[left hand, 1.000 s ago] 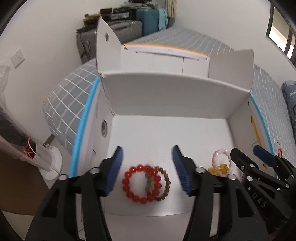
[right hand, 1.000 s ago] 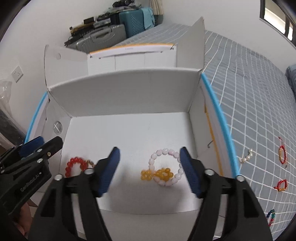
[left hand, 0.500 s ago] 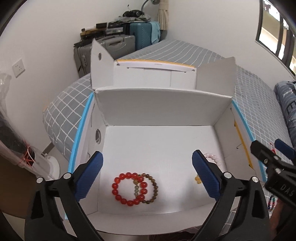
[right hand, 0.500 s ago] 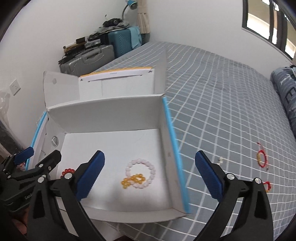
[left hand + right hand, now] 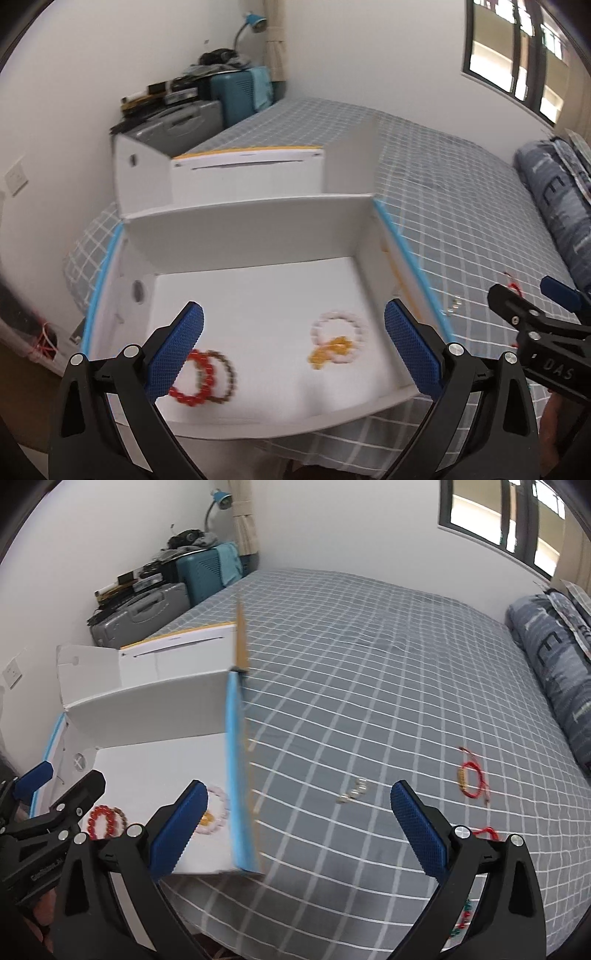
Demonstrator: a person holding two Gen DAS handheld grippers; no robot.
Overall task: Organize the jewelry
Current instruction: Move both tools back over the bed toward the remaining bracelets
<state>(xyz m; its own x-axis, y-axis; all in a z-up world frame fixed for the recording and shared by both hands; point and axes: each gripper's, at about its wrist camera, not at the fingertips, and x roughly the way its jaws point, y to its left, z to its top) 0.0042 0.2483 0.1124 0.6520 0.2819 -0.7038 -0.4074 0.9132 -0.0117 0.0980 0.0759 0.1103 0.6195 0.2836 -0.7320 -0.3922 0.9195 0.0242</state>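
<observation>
Both grippers have drawn back from the open white cardboard box (image 5: 236, 229) and swung toward the right of the scene; their jaws, which flanked the bracelets a second ago, now stand wide apart with nothing between them.

Left gripper (image 5: 293, 345): blue pads spread over the box floor at lower centre of the left wrist view, gripping nothing.

Right gripper (image 5: 299, 825): blue pads spread at lower centre of the right wrist view, straddling the blue-edged right wall of the box and the grey checked bedspread (image 5: 369, 664).

Completed, as far as visible:
- Red bead bracelet (image 5: 192, 380) and brown bead bracelet (image 5: 225, 376) lie overlapping at lower left of the box floor.
- Pale pink bead bracelet (image 5: 340, 336) and small amber bead bracelet (image 5: 328, 350) lie overlapping right of centre.

Remaining, by judgement:
- Small pale bead piece (image 5: 352, 792) on the bedspread between the right pads.
- Red cord bracelet (image 5: 471, 779) at right of frame.
- Second red cord piece (image 5: 489, 832) just behind the right finger.
- Multicoloured piece (image 5: 461, 919) at lower right, mostly hidden.

Roughly half the items appear stowed.
</observation>
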